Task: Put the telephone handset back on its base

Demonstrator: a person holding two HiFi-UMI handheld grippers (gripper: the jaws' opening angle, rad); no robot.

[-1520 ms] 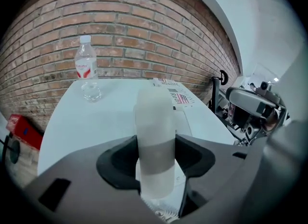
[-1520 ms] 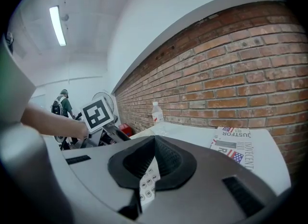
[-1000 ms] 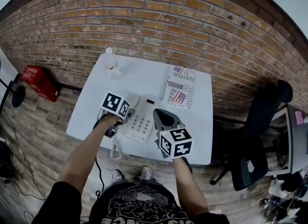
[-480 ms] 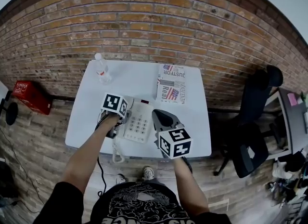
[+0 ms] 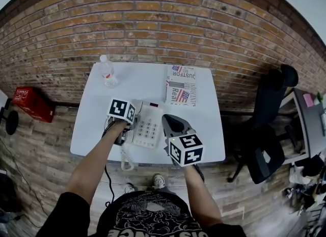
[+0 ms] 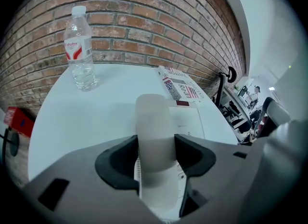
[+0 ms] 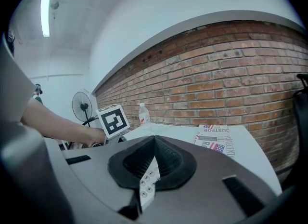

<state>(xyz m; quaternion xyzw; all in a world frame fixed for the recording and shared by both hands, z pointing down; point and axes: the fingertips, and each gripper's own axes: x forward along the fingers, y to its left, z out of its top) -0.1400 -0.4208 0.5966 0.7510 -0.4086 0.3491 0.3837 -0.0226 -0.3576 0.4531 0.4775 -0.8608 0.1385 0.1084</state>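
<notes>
I'm at the seating step. My left claw [image 6: 155, 146] is clamped across the middle of the handset [image 6: 153, 119], pads on both its sides. The handset lies lengthwise along the 9 o'clock side of the base [image 5: 148, 128], over the cradle. I can't tell whether it is fully down or hanging just above.

My right claw [image 7: 154, 143] is pinched narrow with nothing in it, its tips meeting. It hovers at the base's 3 o'clock, and I see keypad through the slit.

Next, I judge, I should lower the handset straight down so both ends drop into their seats, then open the left jaws and lift clear. A skewed release could leave one end riding on the cradle lip.

The base sits close to the 6 o'clock edge of the table [image 5: 153, 80], and the cord [image 5: 125, 160] droops over that edge, so I'd avoid dragging anything toward me.

There is plenty of bare tabletop toward 12 o'clock. The bottle [image 5: 106, 71] stands at 11 and the newspaper [image 5: 181, 85] lies at 1, both well apart from the base. A chair [image 5: 272, 108] stands off the table at 3 o'clock.
</notes>
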